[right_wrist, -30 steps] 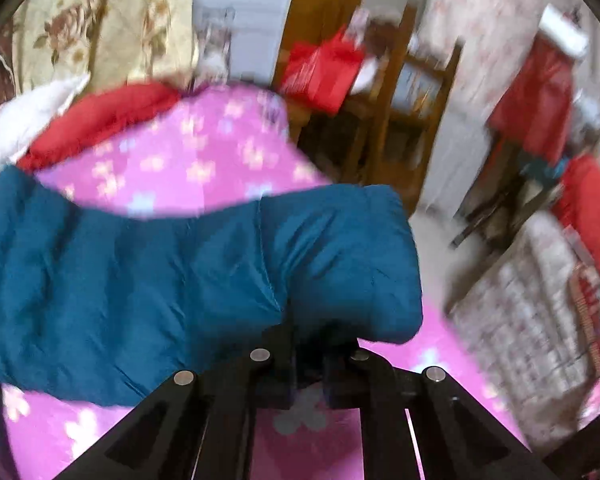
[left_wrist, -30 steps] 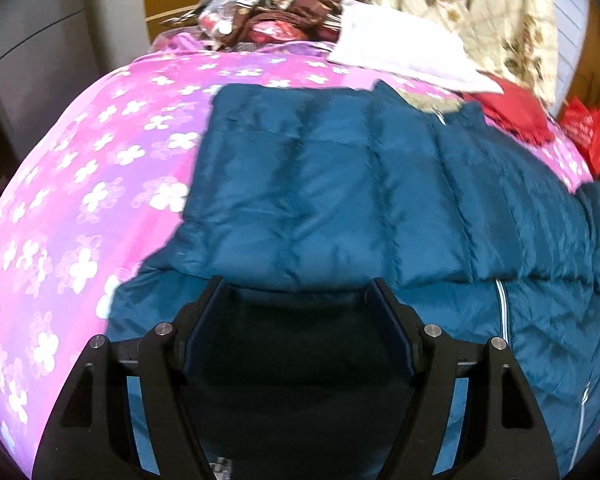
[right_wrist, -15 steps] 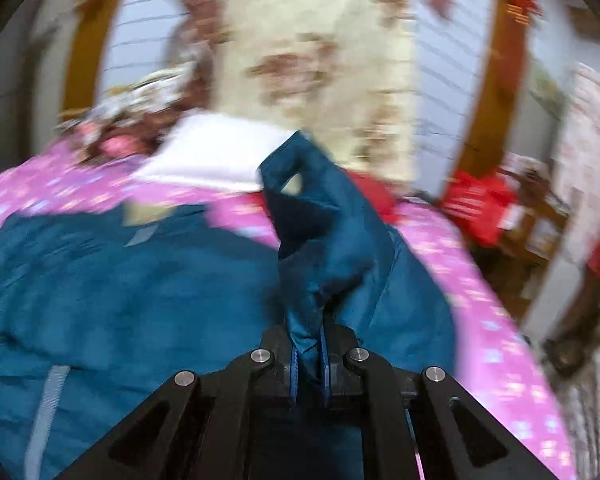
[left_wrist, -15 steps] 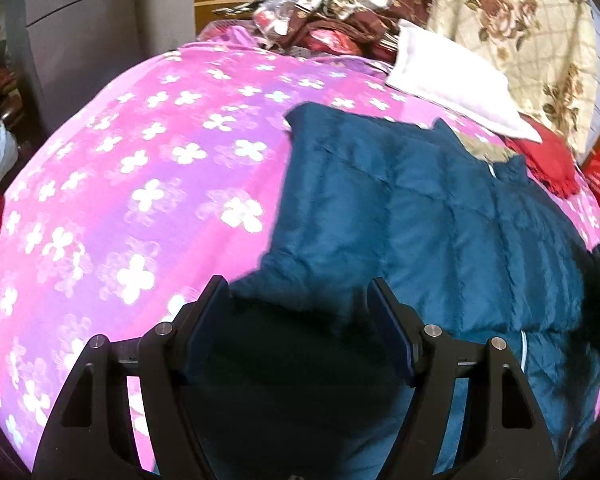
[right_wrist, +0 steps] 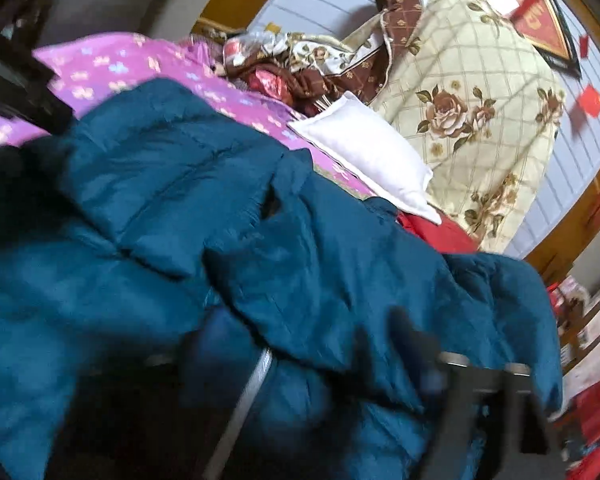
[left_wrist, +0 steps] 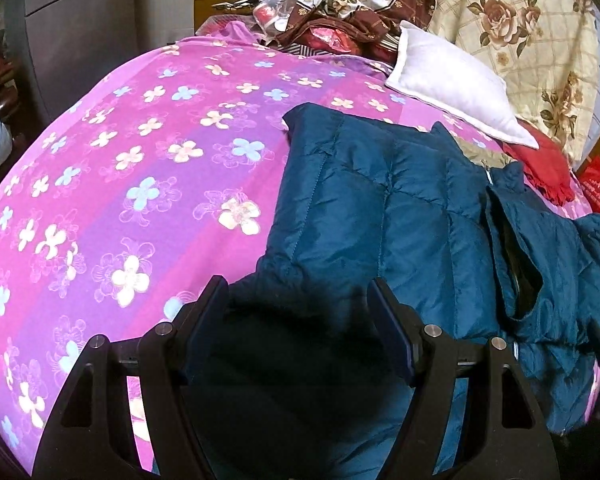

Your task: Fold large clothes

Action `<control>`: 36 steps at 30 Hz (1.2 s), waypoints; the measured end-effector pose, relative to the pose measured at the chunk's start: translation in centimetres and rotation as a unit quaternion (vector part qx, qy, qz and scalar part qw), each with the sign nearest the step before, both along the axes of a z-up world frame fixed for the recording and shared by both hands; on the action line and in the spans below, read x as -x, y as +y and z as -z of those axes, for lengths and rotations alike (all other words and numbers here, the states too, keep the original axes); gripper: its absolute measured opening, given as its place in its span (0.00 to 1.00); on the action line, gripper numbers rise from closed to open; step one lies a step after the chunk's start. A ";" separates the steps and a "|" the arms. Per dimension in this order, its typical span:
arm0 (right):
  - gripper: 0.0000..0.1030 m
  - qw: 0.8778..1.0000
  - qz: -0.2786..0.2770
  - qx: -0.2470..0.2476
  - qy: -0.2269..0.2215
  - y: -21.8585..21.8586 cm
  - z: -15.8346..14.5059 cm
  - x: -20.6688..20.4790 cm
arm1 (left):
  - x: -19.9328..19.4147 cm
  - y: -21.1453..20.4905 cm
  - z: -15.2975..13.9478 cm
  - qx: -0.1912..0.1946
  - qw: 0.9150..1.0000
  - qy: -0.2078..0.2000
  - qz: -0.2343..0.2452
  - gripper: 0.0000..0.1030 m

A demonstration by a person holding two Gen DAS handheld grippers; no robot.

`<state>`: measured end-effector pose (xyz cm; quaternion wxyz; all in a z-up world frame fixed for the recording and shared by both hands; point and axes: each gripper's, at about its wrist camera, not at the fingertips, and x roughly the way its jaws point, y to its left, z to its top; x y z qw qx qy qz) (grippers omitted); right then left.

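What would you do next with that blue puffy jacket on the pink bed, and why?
Probably press the right sleeve flat onto the jacket. It lies crumpled across the jacket's right side, bunched rather than smooth. The left hand-held gripper is open over the near edge; the right one is too blurred to judge.

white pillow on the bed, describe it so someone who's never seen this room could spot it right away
Start at the bed with the pink flowered sheet. At its far end, in front of the cream rose-print quilt, lies the white pillow, just beyond the teal puffer jacket. It is the only plain white thing among patterned and red fabrics.
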<state>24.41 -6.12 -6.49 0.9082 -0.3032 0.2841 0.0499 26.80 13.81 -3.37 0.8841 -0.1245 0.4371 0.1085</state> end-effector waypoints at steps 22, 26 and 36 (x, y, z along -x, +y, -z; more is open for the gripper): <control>0.91 0.956 0.236 -0.145 0.098 -15.0 1.9 3.4 | -4.7 -12.3 1.1 0.079 0.969 -0.062 0.227 0.70; 0.91 0.956 0.237 -0.145 0.098 -15.4 1.8 3.4 | -4.3 -12.7 0.8 0.118 0.956 -0.084 0.254 0.37; 0.92 0.955 0.239 -0.144 0.098 -15.2 1.8 2.9 | -3.2 -10.9 0.5 0.130 0.958 -0.101 0.235 0.10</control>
